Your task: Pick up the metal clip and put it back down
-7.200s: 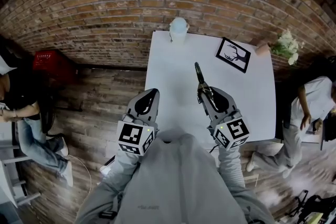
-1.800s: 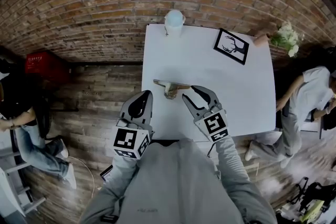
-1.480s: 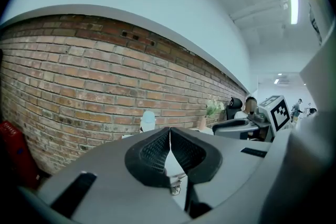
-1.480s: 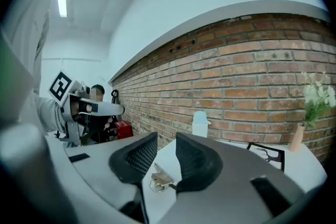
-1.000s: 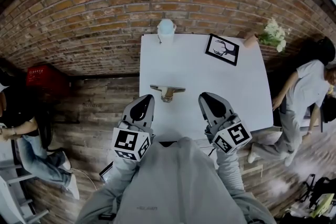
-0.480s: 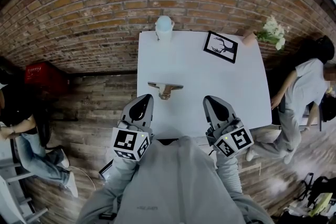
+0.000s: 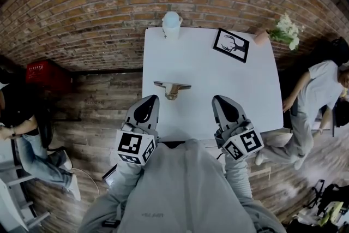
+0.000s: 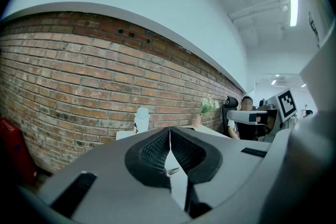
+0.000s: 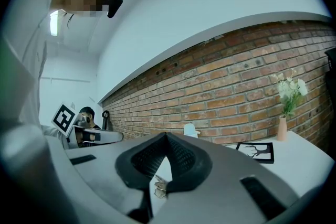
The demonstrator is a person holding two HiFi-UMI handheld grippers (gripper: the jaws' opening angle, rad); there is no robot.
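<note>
Txt on red crate (image 7: 48, 71) unreadable; metal clip (image 7: 172, 88) on tbl (image 7: 223, 82).

The white desk (image 7: 229, 84) carries four things, well apart: a metal clip (image 7: 172, 88) left of its middle, a pale lidded cup (image 7: 172, 23) at the far edge, a framed deer picture (image 7: 231, 45) lying flat, and a flower vase (image 7: 262, 37) at the far right corner.

light: bright, even indoor | source: ceiling strip lamp (image 8: 292, 1), upper right of left gripper view | shadows: soft, faint | glare: white table (image 7: 218, 79) nearly washed out | edges: strong fisheye bend, black corners
</note>
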